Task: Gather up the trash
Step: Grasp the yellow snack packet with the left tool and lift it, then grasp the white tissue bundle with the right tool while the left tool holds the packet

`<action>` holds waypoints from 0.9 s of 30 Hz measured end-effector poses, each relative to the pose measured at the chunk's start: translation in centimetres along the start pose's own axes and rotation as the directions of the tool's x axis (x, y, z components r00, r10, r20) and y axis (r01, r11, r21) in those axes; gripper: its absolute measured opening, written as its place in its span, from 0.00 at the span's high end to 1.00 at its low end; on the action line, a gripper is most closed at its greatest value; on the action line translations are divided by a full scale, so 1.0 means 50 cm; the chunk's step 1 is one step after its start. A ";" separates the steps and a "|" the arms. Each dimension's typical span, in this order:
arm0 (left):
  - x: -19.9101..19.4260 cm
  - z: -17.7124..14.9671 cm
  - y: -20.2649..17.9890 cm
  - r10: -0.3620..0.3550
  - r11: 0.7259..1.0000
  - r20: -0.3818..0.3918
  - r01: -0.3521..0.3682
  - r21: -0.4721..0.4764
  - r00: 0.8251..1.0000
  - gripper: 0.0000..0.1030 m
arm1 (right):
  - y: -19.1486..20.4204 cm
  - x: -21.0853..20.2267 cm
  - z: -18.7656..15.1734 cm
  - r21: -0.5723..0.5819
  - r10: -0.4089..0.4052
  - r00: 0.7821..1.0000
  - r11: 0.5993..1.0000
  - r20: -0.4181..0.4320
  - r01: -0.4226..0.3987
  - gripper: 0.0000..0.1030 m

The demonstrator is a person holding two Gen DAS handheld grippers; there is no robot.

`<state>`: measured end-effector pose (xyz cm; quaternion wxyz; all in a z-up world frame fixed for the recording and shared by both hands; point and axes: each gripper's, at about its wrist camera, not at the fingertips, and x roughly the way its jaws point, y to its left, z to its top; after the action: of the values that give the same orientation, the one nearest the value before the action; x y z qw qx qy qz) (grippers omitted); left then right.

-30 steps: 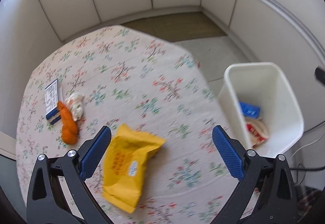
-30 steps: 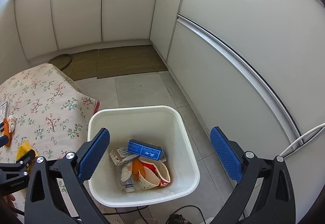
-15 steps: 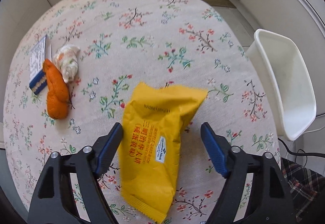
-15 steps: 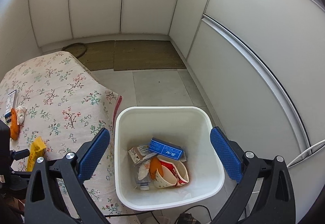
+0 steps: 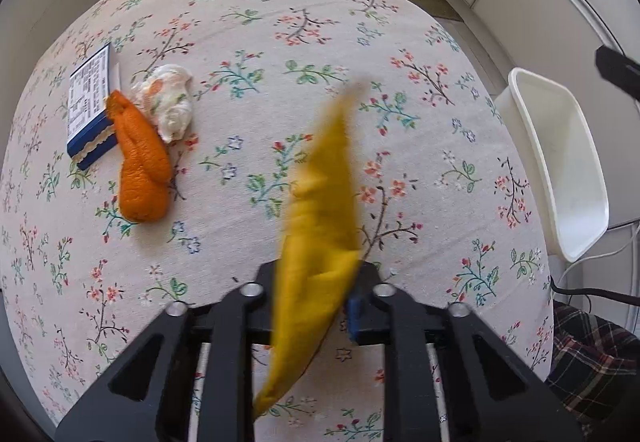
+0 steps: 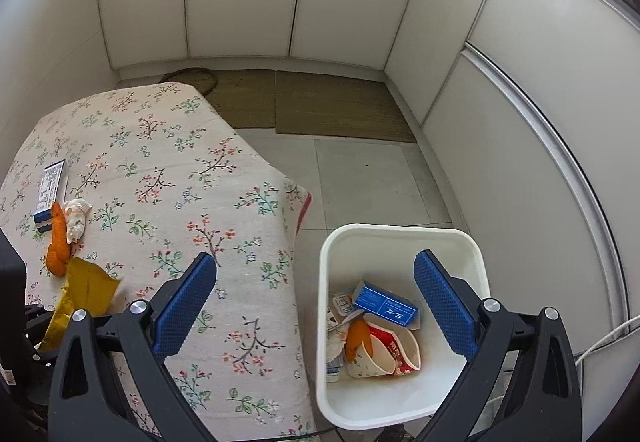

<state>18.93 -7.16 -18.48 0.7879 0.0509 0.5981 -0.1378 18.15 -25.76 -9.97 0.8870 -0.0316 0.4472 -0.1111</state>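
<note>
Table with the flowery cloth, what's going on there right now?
A person with a gripper in each hand is clearing trash off the table. The left gripper is closing on the yellow snack wrapper, which stands pinched between its jaws. The right gripper hangs open and empty over the edge of the white bin, which already holds a blue carton and a crushed cup. An orange peel, a crumpled tissue and a small blue box lie on the cloth.

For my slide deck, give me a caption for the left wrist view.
Left claw closing on yellow snack wrapper above floral tablecloth.
</note>
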 end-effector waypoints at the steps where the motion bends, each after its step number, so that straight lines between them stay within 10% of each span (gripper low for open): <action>1: -0.006 -0.001 0.010 -0.018 1.000 0.008 0.019 -0.012 1.000 0.88 | 0.013 0.005 0.004 -0.006 0.004 1.000 1.000 -0.004 -0.004 0.07; 11: -0.110 0.019 0.097 -0.110 0.984 0.187 0.134 -0.117 0.976 1.00 | 0.100 0.045 0.033 0.038 0.179 0.983 0.983 -0.047 -0.177 0.07; 21: -0.299 0.015 0.245 0.047 0.935 0.468 0.125 -0.331 0.883 1.00 | 0.276 0.081 0.062 -0.013 0.353 0.933 0.935 -0.066 -0.355 0.07; 27: -0.295 0.017 0.284 0.016 0.908 0.460 0.180 -0.379 0.888 1.00 | 0.358 0.147 0.059 0.062 0.489 0.858 0.872 -0.158 -0.486 0.16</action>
<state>20.03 8.51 -5.32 0.8913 -0.1755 0.4151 -0.0506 27.76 -10.14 -16.77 0.8454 0.1011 0.5129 0.1100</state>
